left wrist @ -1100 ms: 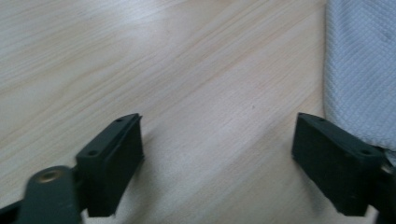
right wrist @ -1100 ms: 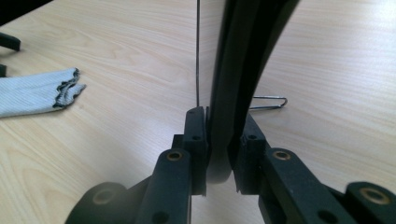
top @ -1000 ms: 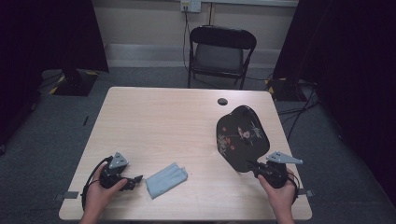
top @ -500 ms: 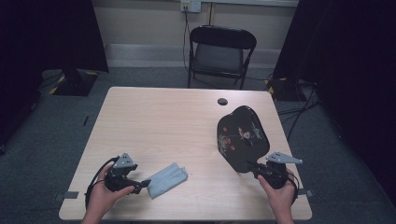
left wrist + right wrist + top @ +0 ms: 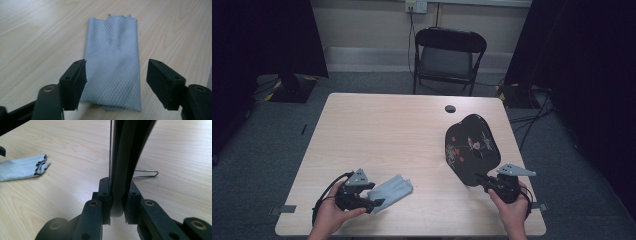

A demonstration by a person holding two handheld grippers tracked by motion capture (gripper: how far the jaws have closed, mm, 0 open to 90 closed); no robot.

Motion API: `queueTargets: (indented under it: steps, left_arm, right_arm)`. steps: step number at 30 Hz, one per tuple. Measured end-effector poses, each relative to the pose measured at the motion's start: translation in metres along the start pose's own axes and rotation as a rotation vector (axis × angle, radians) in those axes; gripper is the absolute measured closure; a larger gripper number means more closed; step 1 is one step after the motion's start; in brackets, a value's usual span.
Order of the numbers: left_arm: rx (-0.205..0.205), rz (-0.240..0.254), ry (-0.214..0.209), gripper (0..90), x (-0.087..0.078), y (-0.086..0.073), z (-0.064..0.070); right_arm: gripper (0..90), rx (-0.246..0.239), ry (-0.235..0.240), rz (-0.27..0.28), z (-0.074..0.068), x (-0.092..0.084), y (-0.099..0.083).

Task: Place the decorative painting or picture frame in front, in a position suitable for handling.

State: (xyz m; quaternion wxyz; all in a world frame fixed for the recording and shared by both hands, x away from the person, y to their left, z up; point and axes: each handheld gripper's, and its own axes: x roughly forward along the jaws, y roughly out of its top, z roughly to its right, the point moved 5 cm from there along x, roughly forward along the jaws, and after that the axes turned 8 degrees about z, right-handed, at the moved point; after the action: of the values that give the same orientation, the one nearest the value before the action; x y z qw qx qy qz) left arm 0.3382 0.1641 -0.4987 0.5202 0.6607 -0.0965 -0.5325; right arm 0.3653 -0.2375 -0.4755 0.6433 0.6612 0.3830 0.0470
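The folded grey cloth (image 5: 112, 62) lies flat on the wooden table (image 5: 402, 130), its near end reaching in between the two jaws of the left gripper (image 5: 116, 80) and the rest stretching straight away from them. The jaws stand either side of the cloth's edges, one pad (image 5: 75, 80) at its left border, the other clear of its right border with bare table showing in the gap. They have just been closing in, with the cloth between them, but neither pad presses on it, so the grip is still loose. From above, the left gripper (image 5: 374, 202) sits at the near left of the table with its tips at the cloth (image 5: 391, 190).

The right gripper (image 5: 117, 205) is clenched on the bottom edge of a black lacquered tray (image 5: 472, 148), holding it up on edge. The tray's dark rim (image 5: 125, 157) rises straight from between the pads. Just beyond the jaws, to their right, a thin wire loop (image 5: 146, 173) rests on the table. Off to their left, well apart, lies the cloth's end (image 5: 23, 167).
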Motion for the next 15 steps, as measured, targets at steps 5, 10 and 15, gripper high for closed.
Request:
queueTargets:
  steps: [5,10,15]
  left_arm:
    - [0.02,-0.02,0.005,39.5,0.011,-0.001,0.005]
    - [0.035,0.001,0.026,43.6,0.017,0.0,0.001]
    - [0.04,-0.046,0.038,46.3,0.024,-0.007,-0.004]
  right_arm:
    - [79.0,0.0,0.003,-0.001,-0.001,-0.002,-0.001]
    - [79.0,-0.002,0.011,-0.004,-0.002,-0.004,-0.002]
    - [79.0,-0.005,0.019,-0.007,-0.002,-0.006,-0.003]
